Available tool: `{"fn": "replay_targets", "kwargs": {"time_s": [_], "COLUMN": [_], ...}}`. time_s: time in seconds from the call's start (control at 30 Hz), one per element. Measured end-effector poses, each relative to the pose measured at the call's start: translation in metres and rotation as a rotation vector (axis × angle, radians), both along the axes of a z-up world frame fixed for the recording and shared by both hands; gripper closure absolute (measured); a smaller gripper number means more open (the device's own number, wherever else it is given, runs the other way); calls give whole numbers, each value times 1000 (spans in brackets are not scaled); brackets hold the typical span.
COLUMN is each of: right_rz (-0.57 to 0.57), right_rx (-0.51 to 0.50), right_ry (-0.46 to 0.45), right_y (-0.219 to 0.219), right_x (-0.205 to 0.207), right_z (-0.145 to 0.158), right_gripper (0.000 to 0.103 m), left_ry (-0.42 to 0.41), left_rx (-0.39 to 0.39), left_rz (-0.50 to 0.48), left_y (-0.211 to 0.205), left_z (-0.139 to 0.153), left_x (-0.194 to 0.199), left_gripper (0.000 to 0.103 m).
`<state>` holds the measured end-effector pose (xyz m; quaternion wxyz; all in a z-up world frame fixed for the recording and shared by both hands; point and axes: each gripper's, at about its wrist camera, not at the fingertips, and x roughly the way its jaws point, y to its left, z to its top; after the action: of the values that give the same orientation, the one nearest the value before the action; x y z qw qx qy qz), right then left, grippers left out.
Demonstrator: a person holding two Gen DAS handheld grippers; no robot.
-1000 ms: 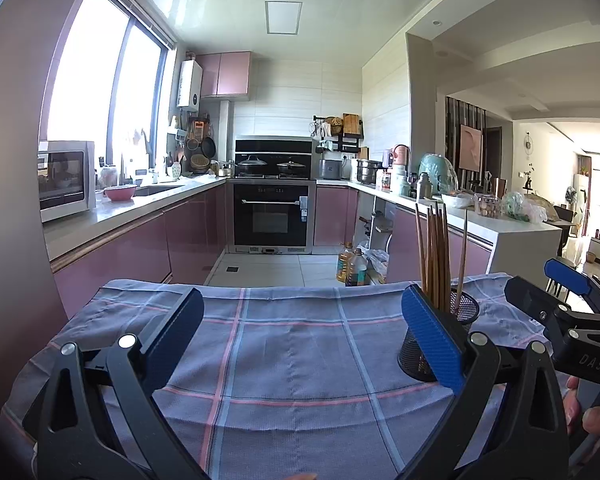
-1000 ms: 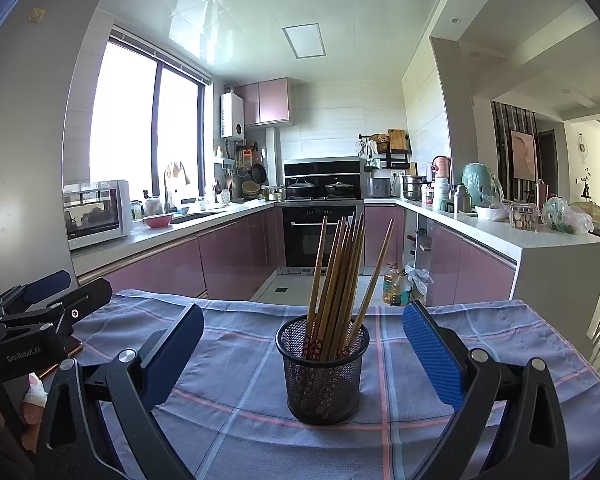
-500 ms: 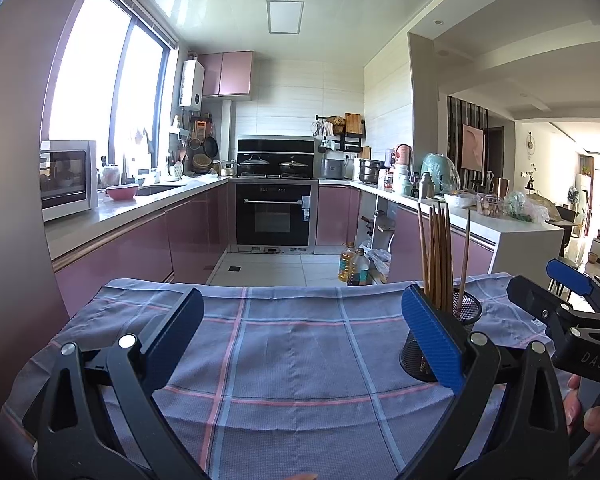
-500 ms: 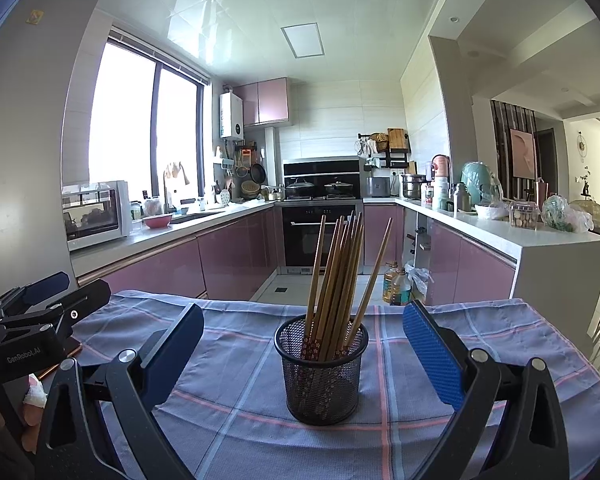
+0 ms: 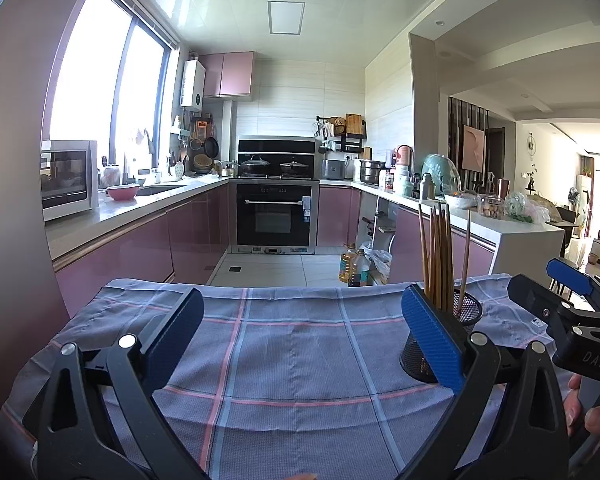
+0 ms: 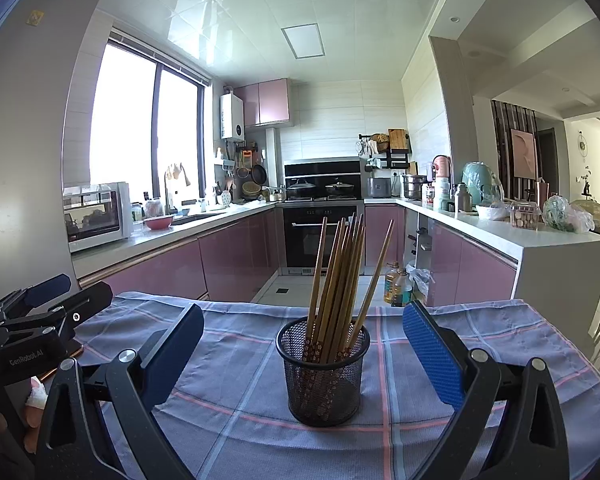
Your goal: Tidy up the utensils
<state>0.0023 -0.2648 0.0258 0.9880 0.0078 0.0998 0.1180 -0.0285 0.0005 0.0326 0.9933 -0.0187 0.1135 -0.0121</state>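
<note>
Your right gripper [image 6: 303, 344] is spread wide and holds nothing. The cup [image 6: 323, 372] stands upright on the cloth [image 6: 460, 328], right in front of it, between the 2 blue pads but not touching them. The chopsticks [image 6: 340, 276] stand in the cup, and 1 leans off to the right. Your left gripper [image 5: 300, 330] is spread wide too, over bare cloth. From there the cup sits just behind its right pad [image 5: 430, 338], maybe touching; it is hard to see.

Left wrist view: blue fingers [image 5: 428, 336] hide the mesh holder's [image 5: 466, 312] left side.
</note>
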Motion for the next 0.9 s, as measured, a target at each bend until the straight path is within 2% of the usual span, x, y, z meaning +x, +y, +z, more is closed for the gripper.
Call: {"fn": "replay_targets", "kwargs": {"time_s": [0.9], "right_rz": [3], "right_rx": [3], "right_ry": [-4], "right_y": [0], "right_x": [2], "right_z": [3], "right_gripper": [6], "left_ry": [1], "left_rx": [1], "left_rz": [-2], "left_y": [0], "left_z": [-1], "left_x": [0], "left_gripper": [6]}}
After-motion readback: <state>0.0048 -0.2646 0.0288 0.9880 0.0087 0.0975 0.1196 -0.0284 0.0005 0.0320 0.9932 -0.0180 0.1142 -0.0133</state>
